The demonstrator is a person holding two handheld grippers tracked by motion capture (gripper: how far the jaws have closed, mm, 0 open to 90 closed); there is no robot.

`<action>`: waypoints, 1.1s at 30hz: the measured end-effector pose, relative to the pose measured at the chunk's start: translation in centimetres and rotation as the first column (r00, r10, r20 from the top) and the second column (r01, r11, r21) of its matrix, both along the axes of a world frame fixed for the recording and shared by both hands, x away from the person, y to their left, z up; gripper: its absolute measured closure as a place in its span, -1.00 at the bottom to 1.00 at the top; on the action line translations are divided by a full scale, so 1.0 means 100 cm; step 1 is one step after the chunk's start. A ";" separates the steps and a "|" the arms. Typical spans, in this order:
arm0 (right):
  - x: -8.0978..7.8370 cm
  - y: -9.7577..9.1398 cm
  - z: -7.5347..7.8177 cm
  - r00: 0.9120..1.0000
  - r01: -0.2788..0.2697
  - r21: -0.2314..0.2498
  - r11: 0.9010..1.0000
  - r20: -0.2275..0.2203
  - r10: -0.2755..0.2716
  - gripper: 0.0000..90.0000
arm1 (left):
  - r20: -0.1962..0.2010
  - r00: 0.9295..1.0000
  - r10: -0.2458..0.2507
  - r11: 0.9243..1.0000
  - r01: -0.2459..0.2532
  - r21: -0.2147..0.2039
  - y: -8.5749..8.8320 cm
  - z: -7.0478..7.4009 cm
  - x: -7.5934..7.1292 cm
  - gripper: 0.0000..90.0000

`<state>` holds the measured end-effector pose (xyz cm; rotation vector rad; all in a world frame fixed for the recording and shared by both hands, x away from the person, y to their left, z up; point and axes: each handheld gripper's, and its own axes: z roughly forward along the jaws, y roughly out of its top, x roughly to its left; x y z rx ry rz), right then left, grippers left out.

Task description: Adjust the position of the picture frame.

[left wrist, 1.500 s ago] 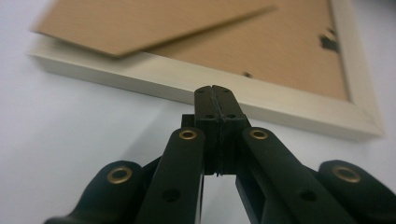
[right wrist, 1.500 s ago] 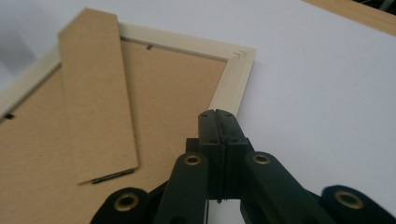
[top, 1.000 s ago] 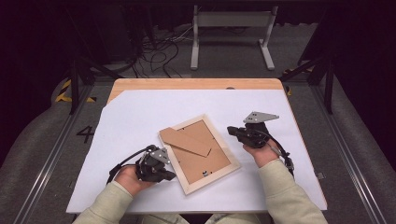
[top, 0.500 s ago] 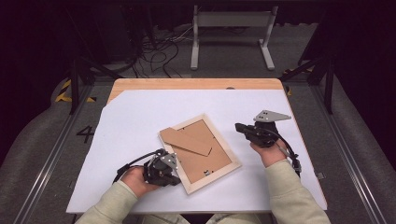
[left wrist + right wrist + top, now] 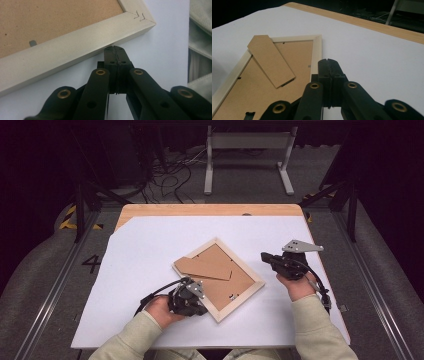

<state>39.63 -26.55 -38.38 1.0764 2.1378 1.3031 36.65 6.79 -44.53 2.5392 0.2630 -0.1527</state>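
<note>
**Frame face-down, both grippers closed beside it**

The frame (image 5: 219, 279) lies back-up near the middle of the table (image 5: 150, 245), a little toward the near edge and turned so its corners point at the table's edges. Its brown backing board faces up, and the stand (image 5: 202, 268) lies across the board, its tip reaching past the frame's left rim.

The left gripper (image 5: 115, 50) has its jaws pressed together on nothing; its tips sit at the outer side of the frame's near rail, close to a mitred corner, touching it or nearly so. The right gripper (image 5: 328, 62), jaws likewise together and empty, is low over the table just beside the frame's right corner, apart from it.

The frame looks like light, stiff wood, so it should slide easily on the smooth white sheet and pivot if pushed off-centre. If glass sits under the board, it is fragile, so lifting by one corner is risky. The rails are the sound places to grip, across their width, one on each side. The stand is thin, probably hinged, and likely to flex; best not to carry by it.
</note>
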 end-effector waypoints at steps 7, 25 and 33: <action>-0.005 -0.008 -0.001 1.000 0.026 0.000 1.000 -0.006 -0.026 0.99 | 0.023 0.999 0.037 0.999 -0.037 -0.018 -0.011 0.000 0.006 0.99; -0.014 -0.021 -0.005 0.999 0.051 -0.006 0.999 -0.014 -0.051 0.99 | -0.014 0.978 0.206 0.958 -0.205 -0.201 0.017 0.022 0.035 0.99; -0.016 -0.020 -0.008 0.999 0.035 -0.019 0.999 -0.016 -0.036 0.99 | -0.007 0.940 0.340 0.886 -0.323 -0.334 0.053 0.034 0.046 0.98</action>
